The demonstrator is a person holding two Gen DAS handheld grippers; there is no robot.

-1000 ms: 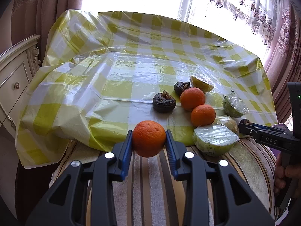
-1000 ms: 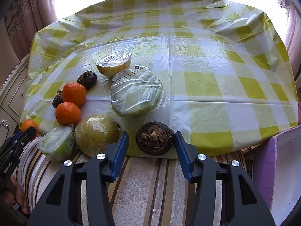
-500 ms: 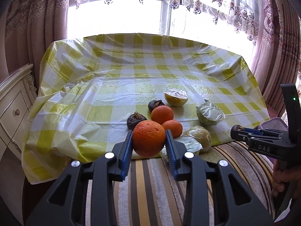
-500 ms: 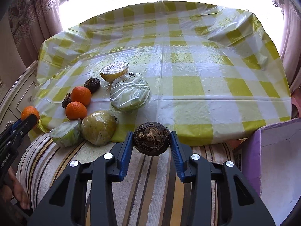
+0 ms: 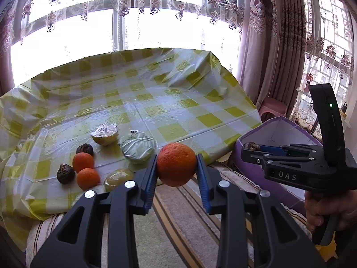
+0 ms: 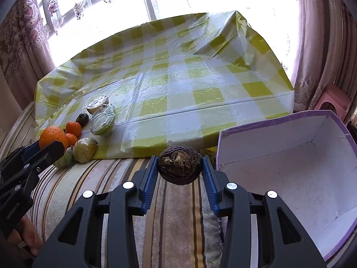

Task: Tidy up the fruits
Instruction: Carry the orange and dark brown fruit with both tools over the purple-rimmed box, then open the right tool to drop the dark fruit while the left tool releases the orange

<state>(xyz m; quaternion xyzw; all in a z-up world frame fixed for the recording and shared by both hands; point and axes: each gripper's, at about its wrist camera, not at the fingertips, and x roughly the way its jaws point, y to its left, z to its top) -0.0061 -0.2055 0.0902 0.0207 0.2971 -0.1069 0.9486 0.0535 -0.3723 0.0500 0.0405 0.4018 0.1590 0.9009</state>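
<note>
Gripping orange [image 5: 176,164] between left fingers [image 5: 150,178]; dark fruit [image 6: 179,164] between right.

Ahead of me a yellow-checked plastic cloth [image 5: 142,102] covers the table, a striped runner [image 6: 178,212] below it — flowered lace curtains [image 5: 138,11] and a pink stool [image 5: 273,109] beyond.

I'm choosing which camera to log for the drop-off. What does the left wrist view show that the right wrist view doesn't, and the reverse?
Left wrist only: the second dark wrinkled fruit fully in sight beside the two loose oranges, and the hand under the right gripper.

Right wrist only: the white inside floor of the purple box, with nothing visible in it.

Both: the left gripper shut on an orange, the right gripper shut on a dark wrinkled fruit, the wrapped fruits, and the yellow checked cloth.
</note>
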